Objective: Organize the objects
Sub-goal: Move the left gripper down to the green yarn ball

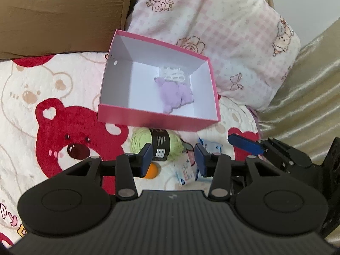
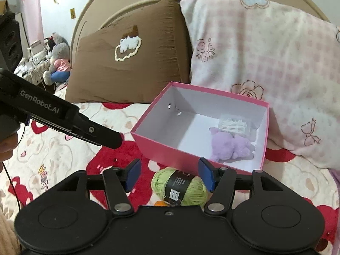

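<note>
Fingers apart on left gripper (image 1: 173, 157) and right gripper (image 2: 170, 175), both empty, over green yarn ball (image 2: 180, 188); pink cardboard box (image 1: 148, 118) holds purple plush toy (image 1: 175, 94).

Right tool (image 2: 169, 175) open above green yarn (image 2: 180, 186); purple plush (image 2: 230, 146), possibly, inside pink box (image 2: 167, 149).

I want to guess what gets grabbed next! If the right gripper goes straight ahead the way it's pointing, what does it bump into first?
Most likely the green yarn ball. It lies right between the open fingers of the right gripper, with the pink box just behind it. Depth is hard to judge here.
</note>
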The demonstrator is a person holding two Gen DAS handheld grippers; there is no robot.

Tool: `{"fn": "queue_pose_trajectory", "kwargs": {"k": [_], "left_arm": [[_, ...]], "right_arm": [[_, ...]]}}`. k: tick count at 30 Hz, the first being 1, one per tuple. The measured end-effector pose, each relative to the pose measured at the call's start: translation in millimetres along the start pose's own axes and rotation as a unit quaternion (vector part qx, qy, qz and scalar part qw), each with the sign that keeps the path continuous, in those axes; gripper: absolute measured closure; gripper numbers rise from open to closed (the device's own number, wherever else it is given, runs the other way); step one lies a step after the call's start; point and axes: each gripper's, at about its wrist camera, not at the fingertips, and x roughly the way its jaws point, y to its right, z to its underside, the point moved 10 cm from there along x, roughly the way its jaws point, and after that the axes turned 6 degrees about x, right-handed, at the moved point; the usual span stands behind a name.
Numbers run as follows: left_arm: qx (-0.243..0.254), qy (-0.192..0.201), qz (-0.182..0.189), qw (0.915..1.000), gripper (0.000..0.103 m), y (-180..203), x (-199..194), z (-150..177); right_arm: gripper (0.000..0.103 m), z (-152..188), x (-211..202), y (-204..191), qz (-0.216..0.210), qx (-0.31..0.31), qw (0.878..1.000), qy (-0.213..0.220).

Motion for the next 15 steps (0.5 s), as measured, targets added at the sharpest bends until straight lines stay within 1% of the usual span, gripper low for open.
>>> {"fn": "queue_pose_trajectory", "kwargs": {"k": [2, 4, 5, 7, 8, 11, 15], "left_arm": [[0.005, 0.004, 0.0, 1.0, 0.059, 0.6, -2.2, 5.2], [0.011, 0.009, 0.0, 0.9999, 0.057, 1.3, -3.0, 8.8], [0.012, 0.009, 0.003, 0.9999, 0.055, 1.3, -3.0, 11.0], [0.017, 0.002, 0.011, 0.9998, 0.051, 1.8, -2.5, 16.6], [0.017, -0.004, 0.016, 0.9997, 0.05, 1.4, -2.0, 19.7], [0.012, -0.004, 0.023, 0.9996, 0.046, -0.8, -2.1, 23.0], [0.023, -0.006, 0.016, 0.9996, 0.042, -2.7, -0.1, 28.9]], "right_arm": [[0.03, 3.8, -2.7, -2.3, -0.002, 0.003, 1.0, -0.003], [0.029, 8.6, -4.3, -2.2, -0.004, 0.008, 1.0, -0.006], [0.025, 11.0, -4.8, -1.7, -0.004, 0.01, 1.0, -0.009], [0.022, 16.9, -5.5, -1.5, -0.004, 0.015, 1.0, -0.014], [0.022, 20.0, -5.8, -2.2, -0.005, 0.015, 1.0, -0.018], [0.021, 26.8, -7.2, -5.5, -0.014, 0.013, 1.0, -0.025], [0.02, 33.0, -6.7, -12.7, -0.02, 0.005, 0.999, -0.033]]}}
